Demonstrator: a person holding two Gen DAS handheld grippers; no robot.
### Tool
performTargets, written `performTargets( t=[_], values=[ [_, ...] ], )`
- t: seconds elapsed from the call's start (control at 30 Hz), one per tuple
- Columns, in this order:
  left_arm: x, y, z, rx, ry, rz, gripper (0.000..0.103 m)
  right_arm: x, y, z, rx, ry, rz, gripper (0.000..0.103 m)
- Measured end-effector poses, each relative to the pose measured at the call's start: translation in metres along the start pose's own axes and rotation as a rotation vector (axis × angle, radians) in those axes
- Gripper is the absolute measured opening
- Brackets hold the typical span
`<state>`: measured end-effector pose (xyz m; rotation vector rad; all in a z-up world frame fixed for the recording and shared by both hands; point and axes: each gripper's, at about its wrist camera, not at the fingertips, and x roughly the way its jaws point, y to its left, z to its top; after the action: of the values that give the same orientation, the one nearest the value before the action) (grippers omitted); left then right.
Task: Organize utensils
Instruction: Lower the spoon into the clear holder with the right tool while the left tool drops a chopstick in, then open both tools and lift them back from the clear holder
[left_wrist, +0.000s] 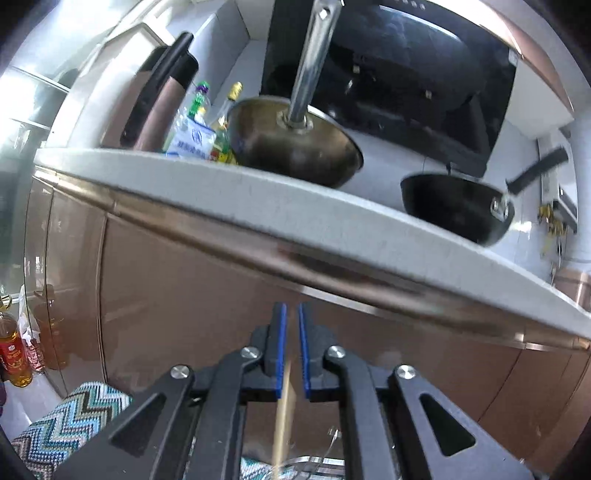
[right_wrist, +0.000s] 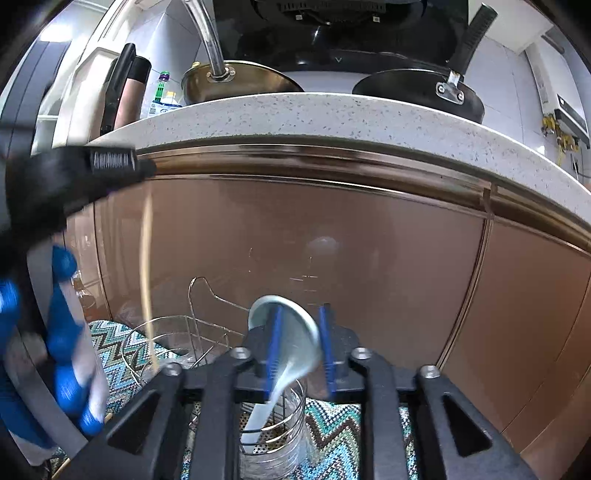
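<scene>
Left view: showing a thin, pale, blurry chopstick (left_wrist: 282, 417) at bottom middle, standing up and down, between the nearly closed left gripper (left_wrist: 291, 314), pads not pressing.

Right view: showing a white spoon (right_wrist: 282, 332), bowl up, handle down in the wire holder (right_wrist: 273, 428); right gripper (right_wrist: 299, 314) open around it.

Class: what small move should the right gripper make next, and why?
Probably lift the right gripper clear: its jaws stand open around the white spoon, whose handle already rests inside the wire holder.
</scene>
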<state>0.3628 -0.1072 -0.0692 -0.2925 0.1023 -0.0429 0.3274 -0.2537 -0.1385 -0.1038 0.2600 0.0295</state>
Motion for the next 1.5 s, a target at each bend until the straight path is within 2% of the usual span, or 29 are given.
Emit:
performTargets(
  t=[0.13, 0.27, 0.37, 0.53, 0.63, 0.77, 0.87, 1.1, 1.33, 1.5],
  values=[
    [-0.001, 0.002, -0.009, 0.023, 0.037, -0.002, 0.033, -0.006, -0.002, 0.001, 0.015, -0.003, 0.005, 0.042],
    [-0.008, 0.006, -0.010, 0.036, 0.086, -0.017, 0.035, -0.016, -0.004, 0.005, 0.027, -0.011, 0.011, 0.051],
    [-0.017, 0.007, -0.005, 0.044, 0.116, -0.023, 0.043, -0.026, -0.005, 0.010, 0.036, -0.020, 0.013, 0.054],
    [-0.048, 0.008, 0.007, 0.078, 0.126, -0.019, 0.062, -0.052, -0.008, 0.020, 0.059, -0.052, 0.002, 0.071],
    [-0.072, 0.013, 0.014, 0.085, 0.115, -0.020, 0.067, -0.073, -0.010, 0.026, 0.067, -0.063, 0.006, 0.075],
    [-0.102, 0.020, 0.019, 0.105, 0.111, -0.049, 0.068, -0.103, -0.008, 0.030, 0.063, -0.077, 0.015, 0.079],
    [-0.130, 0.032, 0.020, 0.105, 0.150, -0.137, 0.069, -0.128, -0.003, 0.029, 0.061, -0.081, 0.031, 0.080],
    [-0.186, 0.065, 0.022, 0.083, 0.241, -0.286, 0.069, -0.184, 0.009, 0.018, 0.059, -0.083, 0.055, 0.080],
    [-0.233, 0.097, 0.018, 0.115, 0.310, -0.292, 0.069, -0.228, 0.017, 0.003, 0.073, -0.044, 0.063, 0.080],
    [-0.267, 0.117, 0.016, 0.121, 0.366, -0.370, 0.069, -0.249, 0.022, -0.009, 0.074, -0.018, 0.066, 0.080]
  ],
)
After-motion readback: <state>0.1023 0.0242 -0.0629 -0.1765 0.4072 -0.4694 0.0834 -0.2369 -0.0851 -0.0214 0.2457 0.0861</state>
